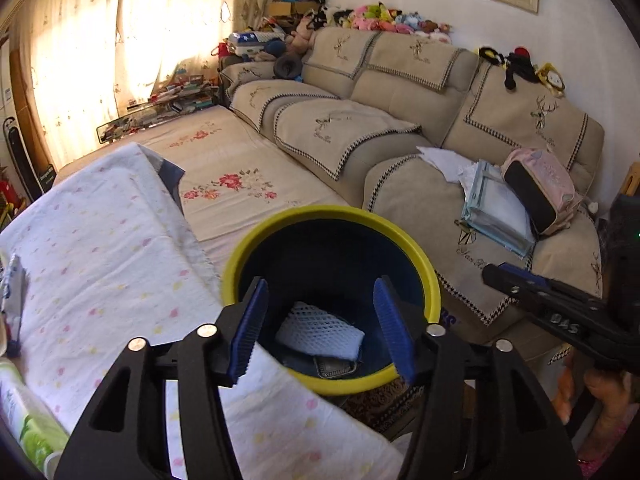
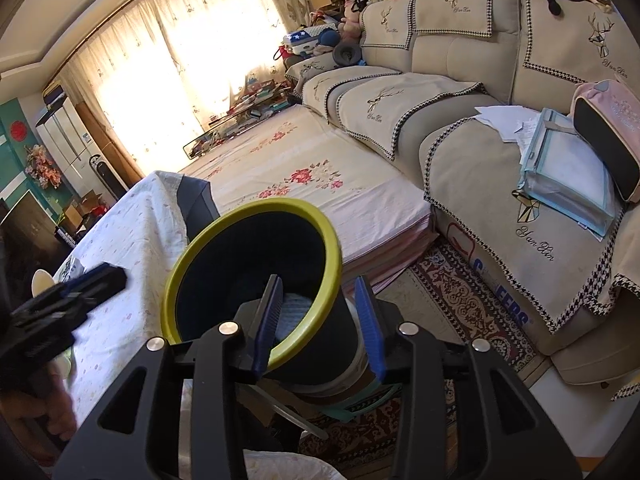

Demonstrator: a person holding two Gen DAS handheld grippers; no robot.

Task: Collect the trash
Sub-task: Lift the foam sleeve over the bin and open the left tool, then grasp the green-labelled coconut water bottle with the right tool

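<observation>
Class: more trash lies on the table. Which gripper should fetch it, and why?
Left. The left gripper is open and empty above the bin, beside the table. The right gripper straddles the bin's rim, steadying it.

Matt plastic bin (image 1: 332, 236), yellow rim, dark inside. White foam mesh (image 1: 320, 334) in it, rough. Soft printed cotton tablecloth (image 1: 100, 264). Beige woven sofa covers (image 2: 480, 168). Ribbed blue gripper pads (image 1: 250, 330).

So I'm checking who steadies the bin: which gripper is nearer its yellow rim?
Right. The right gripper straddles the bin at its rim, one finger inside, one outside. The left gripper hangs open above the mouth, touching nothing.
</observation>
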